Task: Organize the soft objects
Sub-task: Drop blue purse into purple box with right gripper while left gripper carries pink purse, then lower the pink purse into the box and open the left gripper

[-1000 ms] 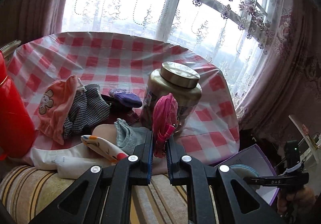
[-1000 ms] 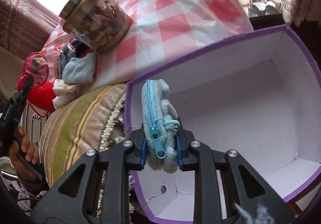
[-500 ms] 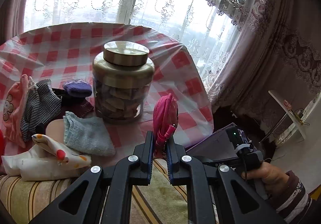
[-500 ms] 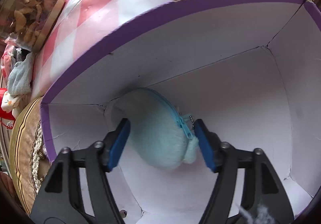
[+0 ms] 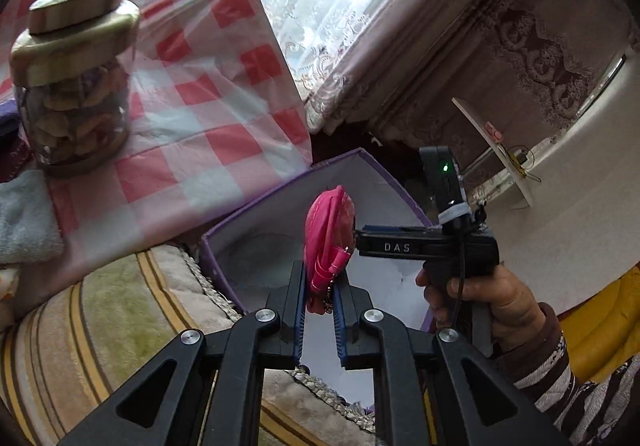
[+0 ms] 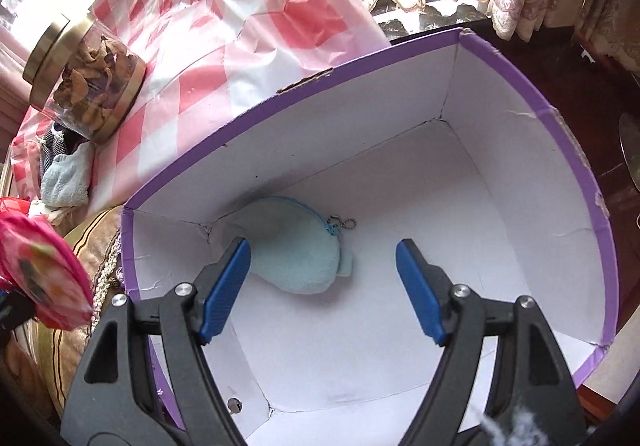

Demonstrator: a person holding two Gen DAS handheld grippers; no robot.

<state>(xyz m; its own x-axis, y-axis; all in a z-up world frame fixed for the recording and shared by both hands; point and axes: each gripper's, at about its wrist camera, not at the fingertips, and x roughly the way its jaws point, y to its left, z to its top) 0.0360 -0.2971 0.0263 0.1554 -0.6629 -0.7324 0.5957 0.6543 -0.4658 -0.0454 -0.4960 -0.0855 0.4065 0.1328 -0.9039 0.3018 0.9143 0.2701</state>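
Note:
A pink pouch (image 5: 330, 222) stands upright between the pads of my left gripper (image 5: 321, 280), whose jaws are opening slightly while still pinching it. It hangs over the near rim of a purple box (image 5: 256, 206) with a white inside. My right gripper (image 6: 323, 248) is over that box (image 6: 360, 70); its jaws are opening wide with nothing between them. A fluffy light-blue pouch (image 6: 296, 250) with a bead chain lies on the box floor in the left corner, below the left pad (image 6: 226, 282). The pink pouch (image 6: 40, 270) shows blurred at the left edge.
A glass jar (image 5: 76, 86) with a gold lid stands on the red-checked tablecloth (image 5: 200, 94). A light-blue cloth (image 5: 24, 218) lies beside it. A striped cushion (image 5: 100, 310) borders the box. A person's hand (image 5: 492, 290) grips the right tool's handle. Curtains hang behind.
The right gripper opened and let the blue pouch drop into the box. The left gripper swung right and down with the pink pouch, from over the table to over the box.

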